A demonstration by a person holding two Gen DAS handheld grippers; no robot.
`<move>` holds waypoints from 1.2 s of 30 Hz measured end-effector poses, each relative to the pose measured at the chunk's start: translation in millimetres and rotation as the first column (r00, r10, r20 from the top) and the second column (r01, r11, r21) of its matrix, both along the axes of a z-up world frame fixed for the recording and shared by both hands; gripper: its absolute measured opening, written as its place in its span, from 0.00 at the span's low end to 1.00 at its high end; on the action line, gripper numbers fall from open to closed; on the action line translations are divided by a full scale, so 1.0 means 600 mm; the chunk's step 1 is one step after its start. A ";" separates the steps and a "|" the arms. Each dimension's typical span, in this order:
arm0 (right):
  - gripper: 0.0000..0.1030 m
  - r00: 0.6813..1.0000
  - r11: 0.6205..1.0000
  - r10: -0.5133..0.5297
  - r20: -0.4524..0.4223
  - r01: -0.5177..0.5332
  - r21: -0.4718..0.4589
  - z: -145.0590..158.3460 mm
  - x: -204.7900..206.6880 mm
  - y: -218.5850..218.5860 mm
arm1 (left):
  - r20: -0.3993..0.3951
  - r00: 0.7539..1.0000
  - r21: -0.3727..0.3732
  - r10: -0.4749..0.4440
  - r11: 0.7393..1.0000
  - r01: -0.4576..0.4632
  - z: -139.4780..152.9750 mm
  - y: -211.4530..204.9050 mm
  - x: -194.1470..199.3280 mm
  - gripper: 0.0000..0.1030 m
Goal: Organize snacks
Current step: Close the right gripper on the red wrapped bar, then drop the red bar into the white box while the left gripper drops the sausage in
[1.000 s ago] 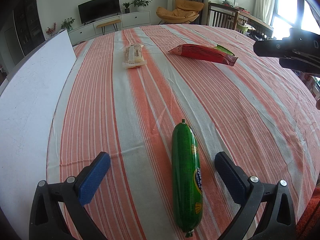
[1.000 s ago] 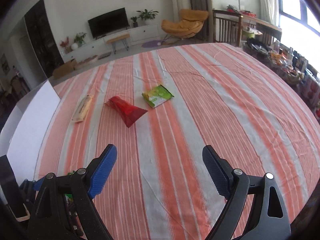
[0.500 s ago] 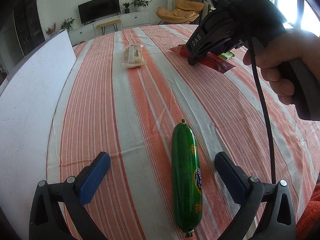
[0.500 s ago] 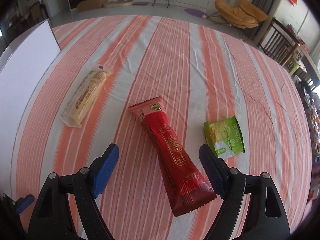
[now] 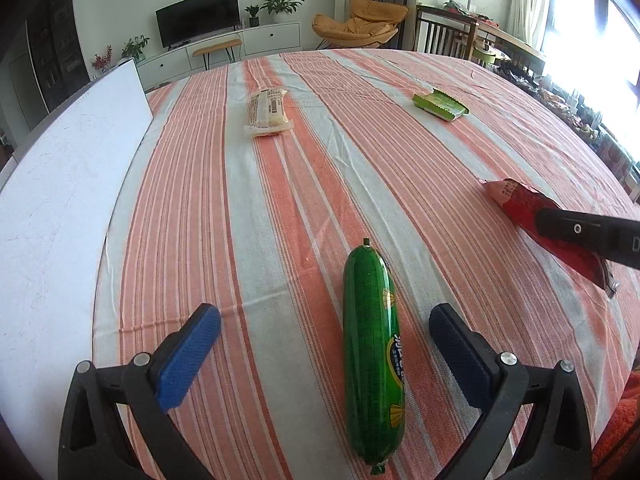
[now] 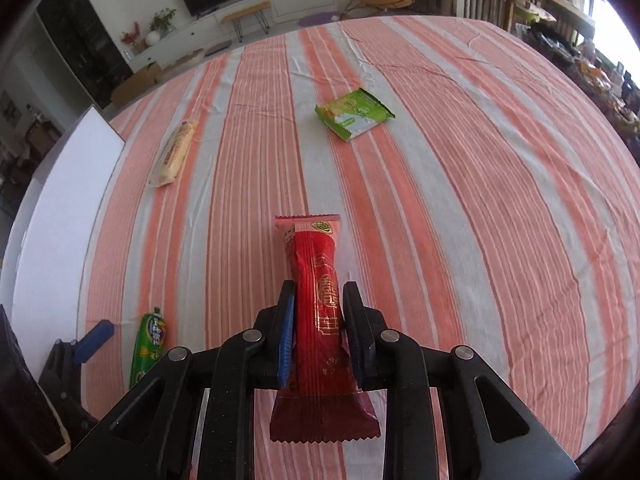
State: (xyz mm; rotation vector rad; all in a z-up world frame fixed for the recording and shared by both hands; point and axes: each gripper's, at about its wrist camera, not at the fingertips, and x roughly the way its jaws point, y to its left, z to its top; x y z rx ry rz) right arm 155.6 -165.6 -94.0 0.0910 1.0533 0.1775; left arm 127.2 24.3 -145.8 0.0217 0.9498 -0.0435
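Over the striped counter (image 6: pixel 480 200), the right claw (image 6: pixel 318 320) has just closed onto the red snack packet (image 6: pixel 316 280); the left claw (image 5: pixel 324 344) gapes around the green sausage (image 5: pixel 372 352).

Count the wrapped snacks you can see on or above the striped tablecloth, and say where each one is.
4. The red packet is clamped in the right gripper. The green sausage lies between the open left gripper's fingers. The pale packet and green packet lie farther back.

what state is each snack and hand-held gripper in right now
red pack: clamped in right hand-held gripper, whose jaws just closed
green sausage: lying flat between open left hand-held gripper fingers, untouched
green pouch: flat on cloth
beige pack: flat on cloth
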 end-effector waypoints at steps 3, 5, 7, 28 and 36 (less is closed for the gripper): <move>0.24 0.998 0.998 -0.027 0.049 0.030 -0.061 -0.007 -0.056 0.000 | 0.000 1.000 0.000 0.000 1.000 0.000 0.000 0.000 0.000 1.00; 0.24 0.998 0.996 -0.026 0.056 0.030 -0.082 -0.018 -0.075 0.004 | 0.000 1.000 0.000 0.000 1.000 0.000 0.000 0.000 0.000 1.00; 0.25 0.998 0.995 -0.026 0.056 0.031 -0.092 -0.022 -0.078 0.007 | 0.000 1.000 0.000 -0.001 1.000 0.001 0.000 0.000 0.000 1.00; 0.72 0.998 0.993 -0.020 0.065 0.027 -0.118 -0.038 -0.079 0.026 | -0.015 1.000 0.003 -0.014 1.000 0.014 0.000 -0.001 0.003 1.00; 0.78 0.986 0.999 0.036 -0.165 -0.040 -0.024 -0.018 -0.023 0.016 | -0.117 0.985 0.009 -0.128 0.992 0.130 0.018 -0.032 0.006 0.71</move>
